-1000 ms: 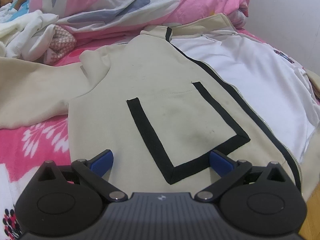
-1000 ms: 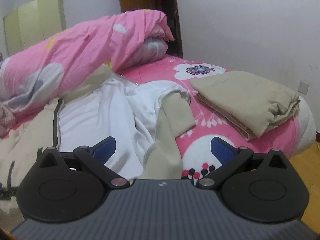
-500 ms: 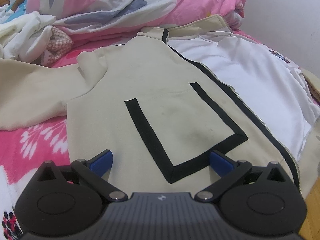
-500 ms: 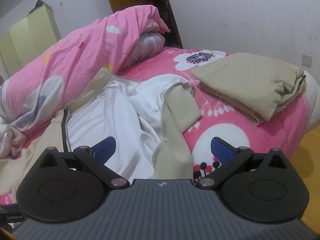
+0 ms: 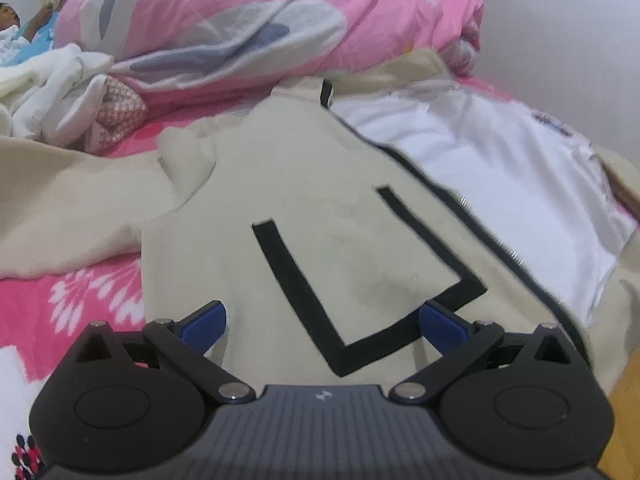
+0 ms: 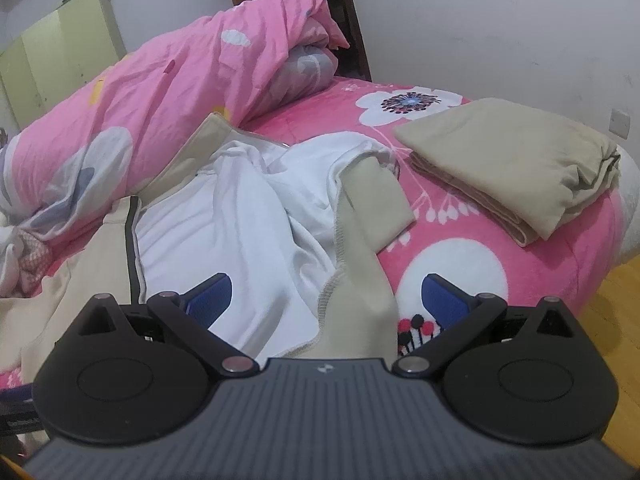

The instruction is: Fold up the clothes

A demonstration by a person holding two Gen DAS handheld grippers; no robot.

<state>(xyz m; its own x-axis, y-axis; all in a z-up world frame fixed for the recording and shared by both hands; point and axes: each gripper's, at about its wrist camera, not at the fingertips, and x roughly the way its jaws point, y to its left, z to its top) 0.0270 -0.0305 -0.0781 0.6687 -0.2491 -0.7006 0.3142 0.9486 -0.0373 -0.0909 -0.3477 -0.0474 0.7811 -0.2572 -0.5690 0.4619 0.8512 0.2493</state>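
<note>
Jacket (image 5: 320, 208): lies unzipped on your bed (image 6: 460, 264), white lining up.
Left gripper (image 5: 322, 322): spread wide, holding nothing.
Right gripper (image 6: 326, 298): likewise, above the hem.

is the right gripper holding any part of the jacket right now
No: the right gripper is open, its blue fingers spread wide above the cream jacket, pinching no cloth.

No text, label or number here is legible.
</note>
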